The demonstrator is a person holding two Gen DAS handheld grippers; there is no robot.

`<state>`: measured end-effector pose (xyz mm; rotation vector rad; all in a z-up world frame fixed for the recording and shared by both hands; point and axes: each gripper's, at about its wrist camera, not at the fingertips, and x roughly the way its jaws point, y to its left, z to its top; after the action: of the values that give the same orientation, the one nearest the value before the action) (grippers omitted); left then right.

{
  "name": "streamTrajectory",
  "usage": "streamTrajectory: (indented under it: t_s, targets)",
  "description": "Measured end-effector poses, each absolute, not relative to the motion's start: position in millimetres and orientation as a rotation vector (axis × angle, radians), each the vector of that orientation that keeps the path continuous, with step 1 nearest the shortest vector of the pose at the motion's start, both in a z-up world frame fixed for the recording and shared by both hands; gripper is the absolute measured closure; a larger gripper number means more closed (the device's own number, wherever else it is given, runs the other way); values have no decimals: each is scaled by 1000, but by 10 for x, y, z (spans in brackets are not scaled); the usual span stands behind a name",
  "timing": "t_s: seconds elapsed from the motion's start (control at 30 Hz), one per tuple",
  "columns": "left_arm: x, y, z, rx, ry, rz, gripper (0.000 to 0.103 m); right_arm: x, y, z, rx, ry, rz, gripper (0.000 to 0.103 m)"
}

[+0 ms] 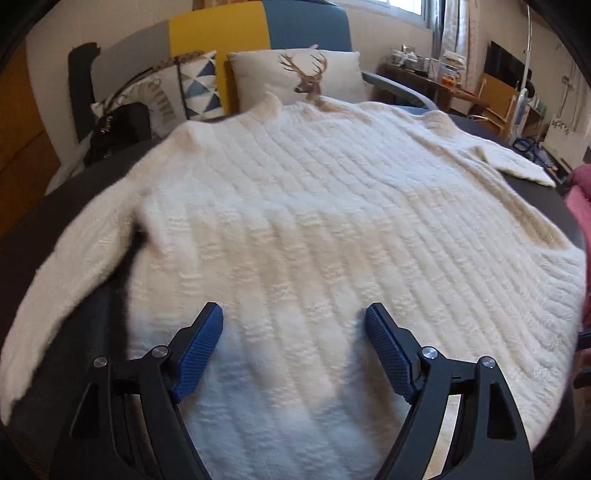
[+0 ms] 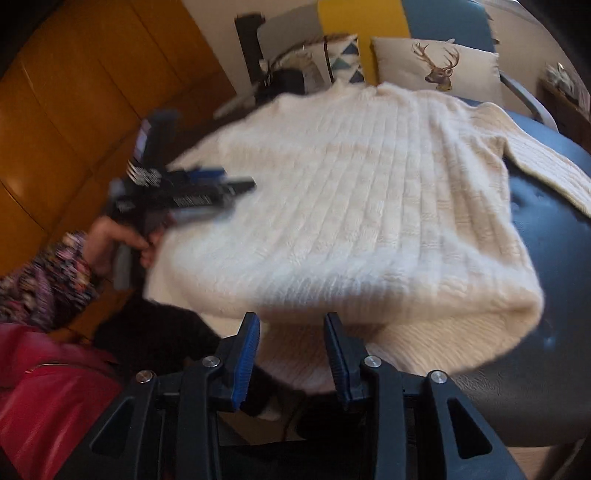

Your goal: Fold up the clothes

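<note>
Left wrist view: a cream ribbed knit sweater (image 1: 314, 221) lies spread flat on a dark round table (image 1: 33, 229), collar at the far side, one sleeve trailing toward the near left and the other reaching the far right edge. Above its near hem the left gripper (image 1: 293, 321) stands released, its blue textured pads (image 1: 199, 350) set wide apart with only the knit surface beneath them, nothing clasped.

Right wrist view: the same sweater (image 2: 369, 192) fills the tabletop, its near right hem doubled into a rolled fold. At the near edge the right gripper (image 2: 291, 328) has its jaws partly parted, with the hem just beyond the tips; no fabric is seen pinched between the pads. At the left, a person's hand (image 2: 114, 240) in a patterned sleeve (image 2: 40, 280) holds the left gripper (image 2: 207, 195) over the sweater's left side, blurred.

Behind the table stand a white deer-print cushion (image 1: 295, 75), a geometric blue-and-white cushion (image 1: 199, 85), and a grey, yellow and blue panelled backrest (image 1: 221, 29).
</note>
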<state>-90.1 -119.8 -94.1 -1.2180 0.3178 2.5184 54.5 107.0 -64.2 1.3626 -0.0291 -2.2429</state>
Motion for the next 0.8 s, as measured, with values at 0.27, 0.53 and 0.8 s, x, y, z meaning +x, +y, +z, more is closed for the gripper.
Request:
streamTrajectory:
  t_s: [0.27, 0.53, 0.8]
  targets:
    - [-983, -1512, -992, -1201, 313, 2536, 2, 863, 1717, -836, 1862, 370, -2474, 69]
    - [-984, -1504, -978, -1206, 322, 2526, 2, 1163, 2034, -533, 1646, -183, -2512, 67]
    - [-916, -1537, -970, -1197, 377, 2532, 2, 832, 1112, -628, 1468, 99, -2408, 67]
